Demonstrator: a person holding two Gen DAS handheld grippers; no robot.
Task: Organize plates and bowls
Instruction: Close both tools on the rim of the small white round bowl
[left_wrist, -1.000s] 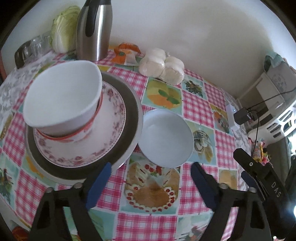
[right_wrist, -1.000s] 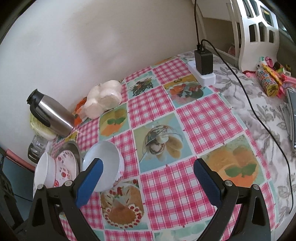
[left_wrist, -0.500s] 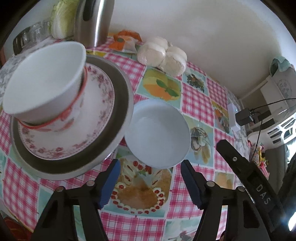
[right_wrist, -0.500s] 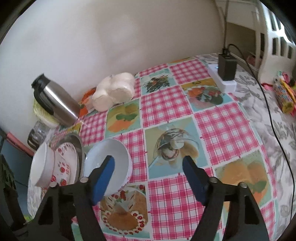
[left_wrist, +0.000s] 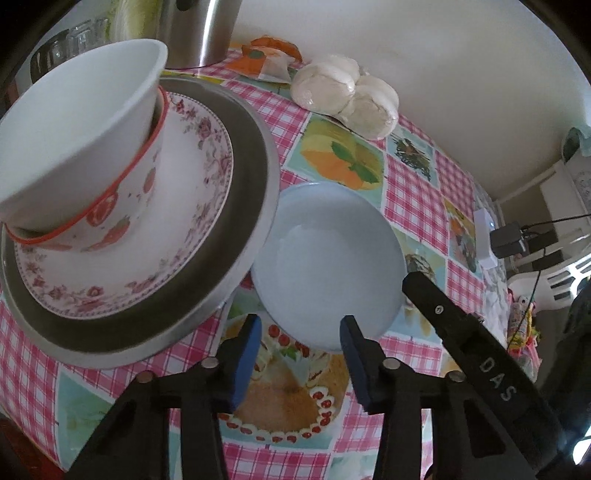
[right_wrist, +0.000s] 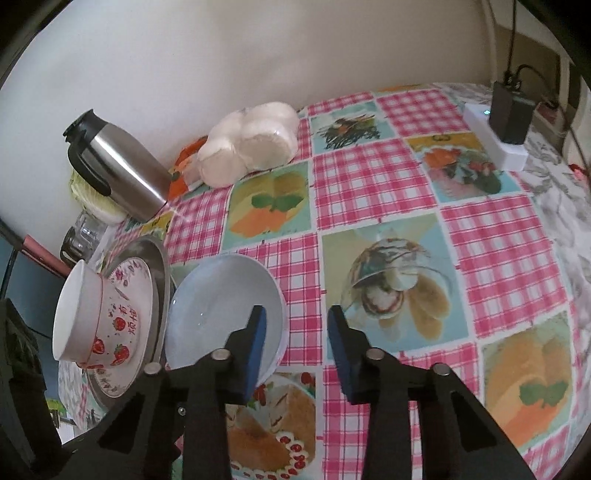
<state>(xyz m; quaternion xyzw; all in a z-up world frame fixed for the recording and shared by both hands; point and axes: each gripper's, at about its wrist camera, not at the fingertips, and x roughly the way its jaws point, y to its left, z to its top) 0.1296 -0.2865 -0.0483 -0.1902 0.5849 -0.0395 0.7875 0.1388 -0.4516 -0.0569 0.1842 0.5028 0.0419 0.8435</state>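
Through my left wrist camera, my left gripper (left_wrist: 300, 334) hangs with its jaws apart and holding nothing, the gap lined up on the near rim of the pale blue bowl (left_wrist: 328, 264). That bowl sits on the surface just beside the steel tray (left_wrist: 236, 206); whether their rims touch I cannot tell. The tray carries the floral plate (left_wrist: 192, 177), the strawberry bowl (left_wrist: 122, 206) and the white bowl (left_wrist: 77, 122) nested in it. I judge the step is to pinch the blue bowl's rim, one finger inside and one outside, then lift straight up so it does not knock the tray.

Through my right wrist camera, my right gripper (right_wrist: 293, 325) is also parted and empty; one finger overlaps the blue bowl's right rim in view. Both grippers crowd the same bowl, so I should let one take it and keep the other away.
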